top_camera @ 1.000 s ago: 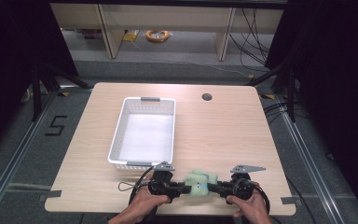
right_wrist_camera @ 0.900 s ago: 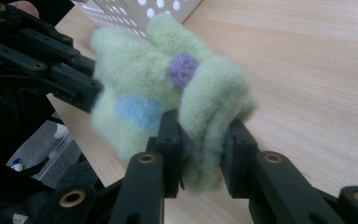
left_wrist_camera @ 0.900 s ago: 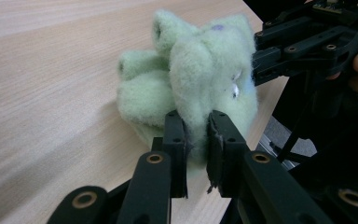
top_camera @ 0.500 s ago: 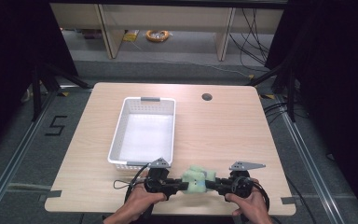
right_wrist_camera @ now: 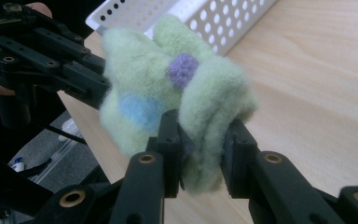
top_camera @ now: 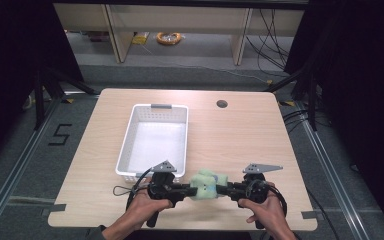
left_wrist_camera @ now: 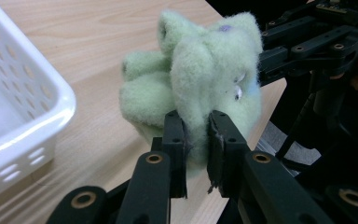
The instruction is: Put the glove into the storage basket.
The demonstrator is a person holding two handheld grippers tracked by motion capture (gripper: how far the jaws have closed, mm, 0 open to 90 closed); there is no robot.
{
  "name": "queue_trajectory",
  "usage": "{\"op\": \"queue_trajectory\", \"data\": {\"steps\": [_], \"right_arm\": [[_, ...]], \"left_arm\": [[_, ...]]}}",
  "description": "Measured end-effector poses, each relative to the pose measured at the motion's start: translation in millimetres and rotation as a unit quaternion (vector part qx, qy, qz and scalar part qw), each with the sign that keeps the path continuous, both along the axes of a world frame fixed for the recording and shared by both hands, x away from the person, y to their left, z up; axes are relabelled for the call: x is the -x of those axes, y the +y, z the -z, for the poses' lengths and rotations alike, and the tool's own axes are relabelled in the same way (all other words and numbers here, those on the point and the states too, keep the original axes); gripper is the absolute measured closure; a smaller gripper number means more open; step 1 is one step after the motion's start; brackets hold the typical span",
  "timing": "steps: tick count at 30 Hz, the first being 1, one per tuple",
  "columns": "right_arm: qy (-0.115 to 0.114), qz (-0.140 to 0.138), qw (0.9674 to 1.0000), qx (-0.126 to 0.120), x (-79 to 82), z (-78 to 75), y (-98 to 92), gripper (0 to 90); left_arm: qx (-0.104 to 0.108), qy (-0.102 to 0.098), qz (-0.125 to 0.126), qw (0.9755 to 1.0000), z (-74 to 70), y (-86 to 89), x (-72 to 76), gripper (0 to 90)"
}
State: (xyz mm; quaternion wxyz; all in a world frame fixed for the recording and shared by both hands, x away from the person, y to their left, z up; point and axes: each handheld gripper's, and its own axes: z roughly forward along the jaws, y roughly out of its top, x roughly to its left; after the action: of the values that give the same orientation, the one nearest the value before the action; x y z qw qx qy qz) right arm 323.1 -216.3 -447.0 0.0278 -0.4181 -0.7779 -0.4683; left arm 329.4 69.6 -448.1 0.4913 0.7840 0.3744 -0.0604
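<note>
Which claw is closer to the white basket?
The left gripper: it holds the green fuzzy toy right below the white basket; the right gripper is farther off.

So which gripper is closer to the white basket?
Left. The left gripper sits just in front of the white basket; the right gripper is farther off to the side, across the green fuzzy cloth both hold.

High view: bench (top_camera: 240,135) top evenly lit from overhead, warm wood tone, no hard glare. Surroundings left and right fall off to near black. Shadows soft, short one under basket (top_camera: 152,141) near bench's front edge. Frame soft overall, low detail, hands a bit smeared.

Left tool view: basket rim blown out white, small glare streak on it. Fuzzy green toy (left_wrist_camera: 200,79) sharp enough, background beyond bench's edge dark.

Right tool view: toy in decent focus, far bench surface blurred, left side murky.
</note>
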Motion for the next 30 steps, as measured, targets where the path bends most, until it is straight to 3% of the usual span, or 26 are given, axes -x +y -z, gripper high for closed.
{"op": "queue_trajectory", "data": {"steps": [3, 4, 7, 9, 15, 17, 18, 19, 22, 24, 27, 30], "right_arm": [[-0.013, -0.008, 0.9999, 0.003, -5.0, -8.8, 2.4, 72.6], [0.002, -0.002, 1.0000, -0.003, -5.3, -13.2, 5.4, 72.6], [-0.012, -0.009, 0.9999, 0.002, -12.3, -19.0, 9.3, 72.6], [-0.003, -0.008, 1.0000, -0.002, -18.2, -26.5, 16.1, 72.6], [-0.014, -0.018, 0.9997, 0.001, -30.7, -35.5, 24.4, 72.6], [-0.012, -0.019, 0.9997, 0.006, -36.1, -39.3, 28.9, 72.6], [0.003, -0.015, 0.9999, 0.003, -38.6, -42.4, 34.5, 72.6], [-0.013, -0.023, 0.9996, 0.012, -43.6, -42.9, 35.2, 72.6], [-0.007, -0.024, 0.9997, 0.008, -47.7, -46.4, 41.2, 72.6], [-0.019, -0.030, 0.9992, 0.016, -54.0, -49.9, 45.5, 72.6], [-0.015, -0.033, 0.9991, 0.022, -59.8, -56.5, 56.4, 72.6], [-0.019, -0.042, 0.9986, 0.027, -67.1, -61.2, 68.2, 72.6]], "left_arm": [[0.004, -0.005, -0.007, 1.0000, -9.8, 4.2, -2.7, 77.4], [0.000, -0.009, -0.011, 0.9999, -12.2, 5.2, -3.3, 77.4], [-0.003, -0.009, -0.011, 0.9999, -18.7, 10.1, -8.8, 77.3], [-0.003, -0.004, -0.021, 0.9998, -23.3, 15.9, -14.8, 77.3], [-0.001, -0.004, -0.025, 0.9997, -31.8, 26.0, -23.8, 77.1], [-0.003, -0.006, -0.029, 0.9996, -34.7, 29.6, -26.5, 77.1], [-0.004, -0.005, -0.030, 0.9995, -35.9, 31.1, -27.7, 77.0], [-0.002, -0.004, -0.033, 0.9994, -37.3, 33.1, -29.4, 77.0], [-0.002, -0.004, -0.038, 0.9993, -41.6, 40.8, -34.2, 77.0], [-0.005, -0.005, -0.044, 0.9990, -44.5, 46.0, -36.8, 77.0], [-0.010, -0.004, -0.053, 0.9985, -49.0, 55.3, -41.2, 77.0], [-0.009, 0.006, -0.064, 0.9979, -48.4, 66.7, -49.0, 77.0]]}}
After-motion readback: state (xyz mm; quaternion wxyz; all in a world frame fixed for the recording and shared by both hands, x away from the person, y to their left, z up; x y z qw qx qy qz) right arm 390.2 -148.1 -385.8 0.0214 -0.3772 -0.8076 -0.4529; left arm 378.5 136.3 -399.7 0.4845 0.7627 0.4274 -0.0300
